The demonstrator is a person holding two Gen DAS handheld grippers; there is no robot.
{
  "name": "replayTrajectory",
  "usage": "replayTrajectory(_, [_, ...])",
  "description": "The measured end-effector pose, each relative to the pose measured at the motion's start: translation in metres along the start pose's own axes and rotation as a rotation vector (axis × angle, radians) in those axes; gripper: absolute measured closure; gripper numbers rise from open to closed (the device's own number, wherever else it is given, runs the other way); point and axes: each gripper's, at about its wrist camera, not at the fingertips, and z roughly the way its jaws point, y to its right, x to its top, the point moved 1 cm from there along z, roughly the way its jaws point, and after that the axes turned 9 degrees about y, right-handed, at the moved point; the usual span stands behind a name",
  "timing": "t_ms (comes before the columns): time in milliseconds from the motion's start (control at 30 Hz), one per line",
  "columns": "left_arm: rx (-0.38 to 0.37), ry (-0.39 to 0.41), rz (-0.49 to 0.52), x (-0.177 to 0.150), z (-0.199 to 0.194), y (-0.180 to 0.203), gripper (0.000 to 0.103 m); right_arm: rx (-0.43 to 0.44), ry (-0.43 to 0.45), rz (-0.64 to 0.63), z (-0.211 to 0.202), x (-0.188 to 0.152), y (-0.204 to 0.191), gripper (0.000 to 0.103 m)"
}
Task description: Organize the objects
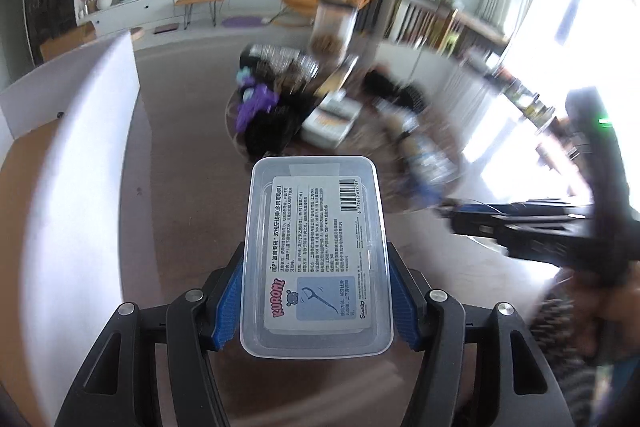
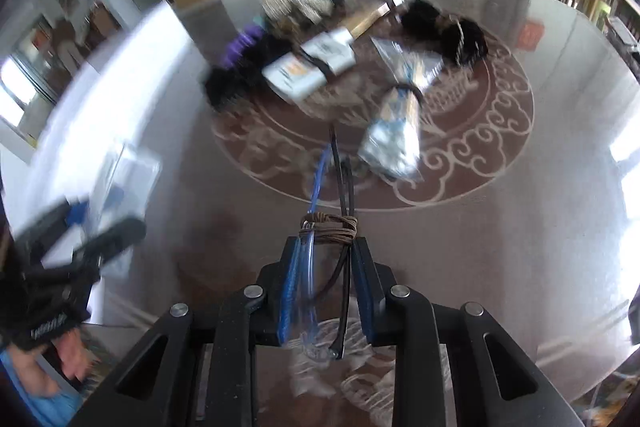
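My left gripper (image 1: 316, 291) is shut on a clear plastic box of dental floss picks (image 1: 316, 259), label side up, held above the glass table. My right gripper (image 2: 324, 283) is shut on a bundle of pens (image 2: 328, 227) tied with brown cord; a blue one and black ones stick out forward. The right gripper also shows in the left wrist view (image 1: 520, 231) at the right, and the left gripper with its box shows blurred in the right wrist view (image 2: 80, 235) at the left.
A blurred pile lies on the round patterned table centre: white boxes (image 2: 308, 67), silver-blue packets (image 2: 396, 131), black fluffy items (image 2: 444, 27), a purple item (image 2: 240, 43), a clear jar (image 1: 332, 23). A white board (image 1: 80, 167) stands at left.
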Motion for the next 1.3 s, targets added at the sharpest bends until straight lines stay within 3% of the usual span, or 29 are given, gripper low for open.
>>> replayTrajectory(100, [0.013, 0.065, 0.008, 0.014, -0.047, -0.009, 0.041, 0.083, 0.069, -0.040, -0.029, 0.019, -0.040, 0.077])
replayTrajectory(167, [0.063, 0.117, -0.011, 0.023, -0.085, -0.033, 0.041, 0.160, 0.122, -0.068, -0.047, 0.035, -0.078, 0.077])
replayTrajectory(300, [0.250, 0.170, -0.088, 0.028, -0.144, -0.104, 0.041, 0.346, 0.192, -0.111, -0.067, 0.055, -0.157, 0.077])
replayTrajectory(433, [0.414, 0.124, -0.158, 0.013, -0.160, -0.166, 0.041, 0.473, 0.151, -0.215, -0.047, 0.054, -0.250, 0.076])
replayTrajectory(500, [0.496, 0.024, -0.166, 0.000, -0.150, -0.190, 0.041, 0.503, 0.106, -0.247, -0.024, 0.047, -0.278, 0.074])
replayTrajectory(533, [0.543, -0.042, -0.162, -0.008, -0.142, -0.202, 0.041, 0.517, 0.069, -0.251, -0.011, 0.044, -0.288, 0.066])
replayTrajectory(567, [0.571, -0.070, -0.164, -0.013, -0.138, -0.208, 0.038, 0.520, 0.028, -0.248, 0.002, 0.039, -0.296, 0.048])
replayTrajectory(633, [0.595, -0.103, -0.193, -0.023, -0.132, -0.216, 0.034, 0.521, 0.033, -0.232, 0.008, 0.030, -0.295, 0.043])
replayTrajectory(700, [0.596, -0.086, -0.213, -0.028, -0.135, -0.216, 0.030, 0.520, 0.082, -0.234, 0.002, 0.025, -0.281, 0.041])
replayTrajectory(767, [0.598, -0.036, -0.213, -0.027, -0.138, -0.207, 0.023, 0.478, 0.156, -0.232, -0.007, 0.024, -0.254, 0.025])
replayTrajectory(867, [0.567, 0.038, -0.171, -0.019, -0.138, -0.179, 0.022, 0.345, 0.295, -0.196, -0.019, 0.020, -0.192, 0.008])
replayTrajectory(933, [0.493, 0.065, -0.132, -0.009, -0.130, -0.151, 0.022, 0.236, 0.327, -0.177, -0.014, 0.014, -0.155, 0.006])
replayTrajectory(1033, [0.320, 0.094, -0.069, 0.003, -0.117, -0.088, 0.021, 0.033, 0.298, -0.103, 0.008, -0.010, -0.080, 0.006])
replayTrajectory(1133, [0.154, 0.095, -0.004, 0.011, -0.102, -0.026, 0.001, -0.130, 0.246, -0.009, 0.025, -0.042, -0.019, 0.006])
replayTrajectory(1200, [0.034, 0.060, 0.020, 0.005, -0.078, 0.019, 0.000, -0.210, 0.230, 0.022, 0.028, -0.052, 0.003, 0.006])
replayTrajectory(1300, [-0.033, -0.020, 0.022, -0.009, -0.032, 0.050, 0.000, -0.297, 0.210, 0.125, 0.024, -0.055, 0.033, 0.006])
